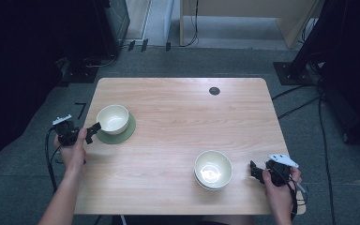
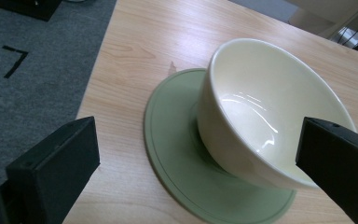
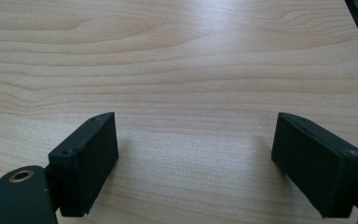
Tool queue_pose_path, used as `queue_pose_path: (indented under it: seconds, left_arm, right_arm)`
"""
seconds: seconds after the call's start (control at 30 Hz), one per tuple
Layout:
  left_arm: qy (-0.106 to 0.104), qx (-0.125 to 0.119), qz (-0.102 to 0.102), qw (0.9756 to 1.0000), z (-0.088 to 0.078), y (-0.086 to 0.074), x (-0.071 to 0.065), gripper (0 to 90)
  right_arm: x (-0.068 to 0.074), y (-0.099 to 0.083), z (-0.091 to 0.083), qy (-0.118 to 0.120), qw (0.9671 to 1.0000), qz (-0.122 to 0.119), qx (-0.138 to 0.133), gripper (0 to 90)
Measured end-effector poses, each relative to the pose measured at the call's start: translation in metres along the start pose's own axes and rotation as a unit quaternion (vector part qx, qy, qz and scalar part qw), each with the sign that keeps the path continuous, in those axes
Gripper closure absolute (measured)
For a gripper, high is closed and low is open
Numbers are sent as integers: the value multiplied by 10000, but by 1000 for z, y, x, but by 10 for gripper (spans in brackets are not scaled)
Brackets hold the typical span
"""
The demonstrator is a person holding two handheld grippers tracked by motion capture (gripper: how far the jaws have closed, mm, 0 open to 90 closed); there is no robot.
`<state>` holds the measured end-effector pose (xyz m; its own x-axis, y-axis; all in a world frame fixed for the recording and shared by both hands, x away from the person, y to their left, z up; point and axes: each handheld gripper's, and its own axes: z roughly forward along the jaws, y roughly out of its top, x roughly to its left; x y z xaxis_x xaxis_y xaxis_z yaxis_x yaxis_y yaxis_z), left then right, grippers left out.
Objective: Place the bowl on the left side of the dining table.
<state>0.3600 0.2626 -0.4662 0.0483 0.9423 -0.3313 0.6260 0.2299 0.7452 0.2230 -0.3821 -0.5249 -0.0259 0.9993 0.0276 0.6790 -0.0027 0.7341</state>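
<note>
A pale wooden table (image 1: 178,122) stood on grey carpet in a dim room, with a small dark round spot (image 1: 214,91) near its far edge; two cream bowls and one green round mat (image 1: 126,132) sat on it. One bowl (image 1: 113,118) rested on the mat at the left; the left gripper (image 1: 93,131) hovered just beside it, jaws spread apart, one near the rim. The other bowl (image 1: 213,169) sat near the front right, close to the right gripper (image 1: 254,170), whose jaws were also apart over bare wood.
</note>
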Motion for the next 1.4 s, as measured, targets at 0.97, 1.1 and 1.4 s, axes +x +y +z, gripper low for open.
queue_pose_path:
  seconds: [0.97,1.1,1.4]
  left_arm:
    - [-150,-325,752,9965,-36,-52,-39,0]
    - [-147,-360,731,9966,-40,-60,-38,0]
    - [-5,-286,985,9947,-44,-81,-38,0]
  right_arm:
    - [0,0,0,-1,10000,1,5,143]
    - [0,0,0,-2,10000,-2,4,143]
    - [0,0,0,-2,10000,-1,5,143]
